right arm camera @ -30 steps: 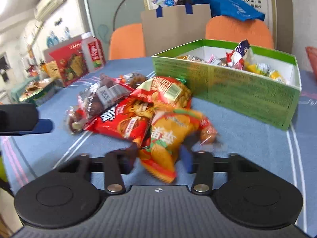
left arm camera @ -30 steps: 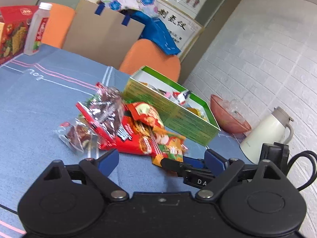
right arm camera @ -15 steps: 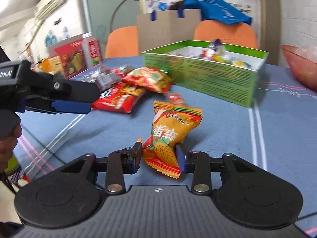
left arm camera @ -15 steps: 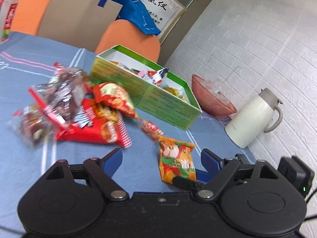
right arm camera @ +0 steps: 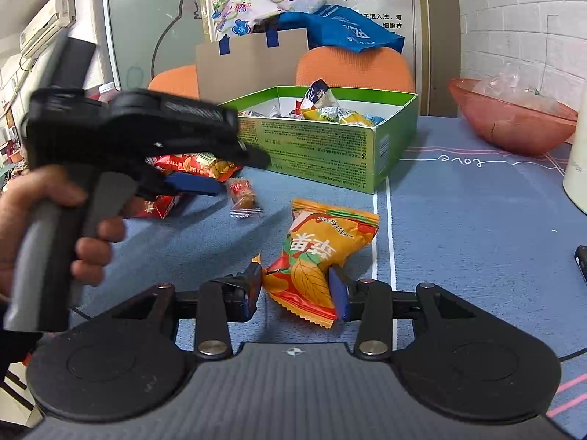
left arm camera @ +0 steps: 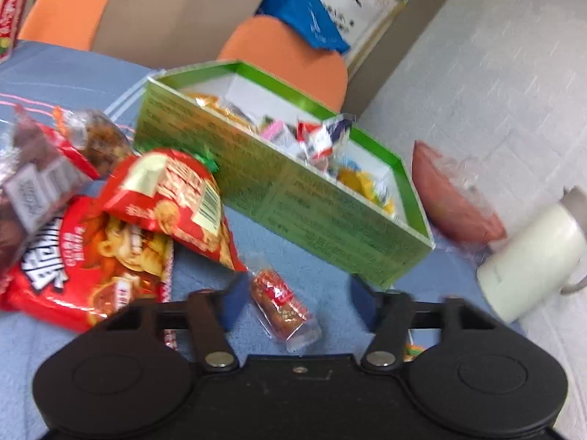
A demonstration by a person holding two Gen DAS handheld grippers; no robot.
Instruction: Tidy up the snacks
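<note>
A small red wrapped candy (left arm camera: pixel 282 304) lies on the blue tablecloth between the fingers of my left gripper (left arm camera: pixel 299 293). The jaws are closing around it and the pads stand clear of it. In the right wrist view the same left gripper (right arm camera: pixel 205 183) hovers beside that candy (right arm camera: pixel 242 192), held by a person's hand (right arm camera: pixel 36 220). An orange snack packet (right arm camera: pixel 319 253) rests on the cloth between the fingers of my right gripper (right arm camera: pixel 295 286), whose jaws are opening. The green box (left arm camera: pixel 330 220) holds several wrapped snacks, and it stands just beyond the candy (right arm camera: pixel 323 146).
Red snack bags (left arm camera: pixel 168 198) and a clear bag of dark sweets (left arm camera: pixel 29 183) are piled left of the box. A reddish bowl (right arm camera: pixel 513 121) and a white jug (left arm camera: pixel 532 260) stand to the right. Orange chairs (right arm camera: pixel 356 66) and cardboard (right arm camera: pixel 249 62) are behind the table.
The left gripper has swung forward toward the box and now straddles the small red candy. The right gripper's jaws have widened around the orange packet, which was dragged away from the pile.
</note>
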